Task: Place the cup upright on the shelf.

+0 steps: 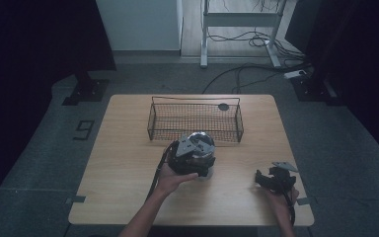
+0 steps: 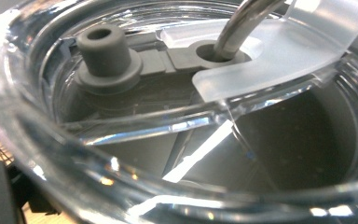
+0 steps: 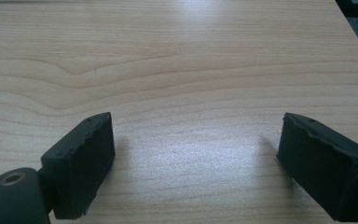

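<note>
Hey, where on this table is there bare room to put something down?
Free: the left strip of the table, beside the left gripper, and the near edge between both hands. Bare wood also lies ahead of the right gripper. Crowded: the middle, where the wire basket and clear lidded cup sit.

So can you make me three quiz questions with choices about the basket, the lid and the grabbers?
1. Where is the wire basket?
A. on the far half of the table
B. on the floor
C. in the right hand

2. What colour is the stopper on the clear lid?
A. red
B. grey
C. yellow

3. How do the right gripper jaws stand?
A. shut on a cup
B. shut on nothing
C. wide apart over bare wood

Answers: 1 A, the high view shows it beyond both hands; 2 B, seen close in the left gripper view; 3 C, wood shows between them.
</note>
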`<state>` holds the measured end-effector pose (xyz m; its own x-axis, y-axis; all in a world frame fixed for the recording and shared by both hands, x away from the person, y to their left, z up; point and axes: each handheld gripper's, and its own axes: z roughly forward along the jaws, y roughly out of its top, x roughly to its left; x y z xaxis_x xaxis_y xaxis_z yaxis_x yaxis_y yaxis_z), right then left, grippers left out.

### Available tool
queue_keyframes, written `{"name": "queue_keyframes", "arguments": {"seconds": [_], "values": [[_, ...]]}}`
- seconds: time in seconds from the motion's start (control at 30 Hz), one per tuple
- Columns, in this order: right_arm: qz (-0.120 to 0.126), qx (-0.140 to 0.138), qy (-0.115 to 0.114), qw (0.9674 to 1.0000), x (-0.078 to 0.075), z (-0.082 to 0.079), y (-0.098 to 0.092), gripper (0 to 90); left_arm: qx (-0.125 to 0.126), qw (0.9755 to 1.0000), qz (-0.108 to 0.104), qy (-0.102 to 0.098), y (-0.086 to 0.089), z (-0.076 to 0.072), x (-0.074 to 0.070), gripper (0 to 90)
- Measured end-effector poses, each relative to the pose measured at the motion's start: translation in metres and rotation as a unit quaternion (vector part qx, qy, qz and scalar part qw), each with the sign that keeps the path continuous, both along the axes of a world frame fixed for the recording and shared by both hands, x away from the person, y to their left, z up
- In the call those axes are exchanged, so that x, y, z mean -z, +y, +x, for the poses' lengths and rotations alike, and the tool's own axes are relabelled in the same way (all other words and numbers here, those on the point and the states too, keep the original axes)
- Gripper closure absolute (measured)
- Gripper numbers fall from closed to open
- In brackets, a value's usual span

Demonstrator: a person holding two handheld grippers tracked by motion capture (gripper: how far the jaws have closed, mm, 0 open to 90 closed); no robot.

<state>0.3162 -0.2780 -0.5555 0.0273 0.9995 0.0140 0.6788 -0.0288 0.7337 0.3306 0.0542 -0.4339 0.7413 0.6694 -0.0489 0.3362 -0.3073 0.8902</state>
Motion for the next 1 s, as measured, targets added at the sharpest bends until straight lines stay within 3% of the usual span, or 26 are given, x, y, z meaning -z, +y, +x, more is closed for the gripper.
{"name": "queue_keyframes", "arguments": {"seconds": [0.2, 0.4, 1.0], "values": [[0.000, 0.001, -0.002, 1.0000, 0.000, 0.000, 0.000, 11.1, -0.007, 1.0000, -0.001, -0.004, 0.003, 0.004, -0.007, 4.3], [0.000, 0.002, -0.002, 1.0000, 0.000, 0.000, 0.000, 11.6, -0.017, 0.9997, -0.017, -0.003, 0.011, 0.009, -0.015, 4.3], [-0.001, 0.002, -0.001, 1.0000, 0.000, 0.000, 0.000, 11.7, -0.033, 0.9992, -0.016, -0.016, 0.012, 0.028, -0.033, 4.3]]}}
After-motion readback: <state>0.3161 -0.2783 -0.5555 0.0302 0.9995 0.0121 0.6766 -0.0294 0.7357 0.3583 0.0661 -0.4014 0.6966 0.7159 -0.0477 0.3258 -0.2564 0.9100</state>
